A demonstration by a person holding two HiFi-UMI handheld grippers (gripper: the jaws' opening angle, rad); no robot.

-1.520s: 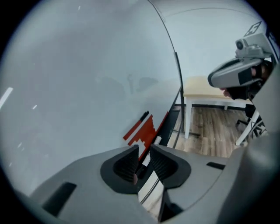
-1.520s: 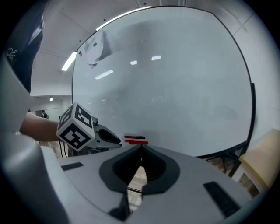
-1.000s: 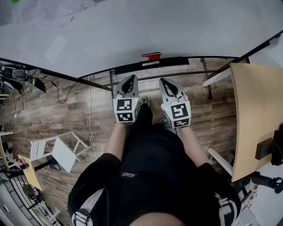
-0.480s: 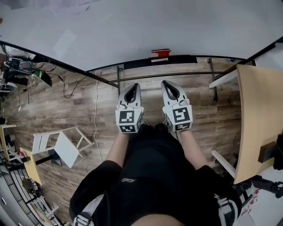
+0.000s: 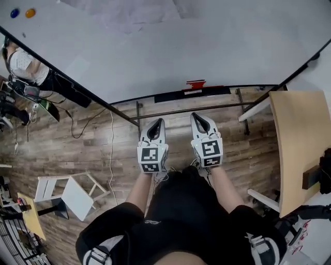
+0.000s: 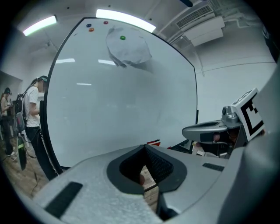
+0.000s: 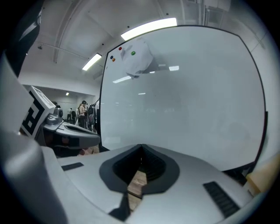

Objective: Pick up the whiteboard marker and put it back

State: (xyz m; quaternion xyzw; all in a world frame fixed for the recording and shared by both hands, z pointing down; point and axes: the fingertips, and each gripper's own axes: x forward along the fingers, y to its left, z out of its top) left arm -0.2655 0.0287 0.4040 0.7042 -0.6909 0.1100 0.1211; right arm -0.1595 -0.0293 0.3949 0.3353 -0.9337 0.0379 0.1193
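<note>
The left tongs (image 5: 158, 122) and right tongs (image 5: 196, 116) hang side by side in front of the person's legs, aimed at the whiteboard (image 5: 207, 46). The left tongs are closed, tips meeting, with nothing gripped; only floor (image 5: 93, 140) shows through the hollow behind the tips. The right tongs are likewise closed and empty. A red item, seemingly the marker (image 5: 195, 83), lies on the whiteboard's black ledge (image 5: 170, 96), ahead of both tongs and apart from them. 2 magnets (image 5: 30, 12) and a sheet (image 5: 129, 13) sit high on the whiteboard. A bench (image 5: 297, 150) stands at the right, a white stool (image 5: 72, 189) at the left.
</note>
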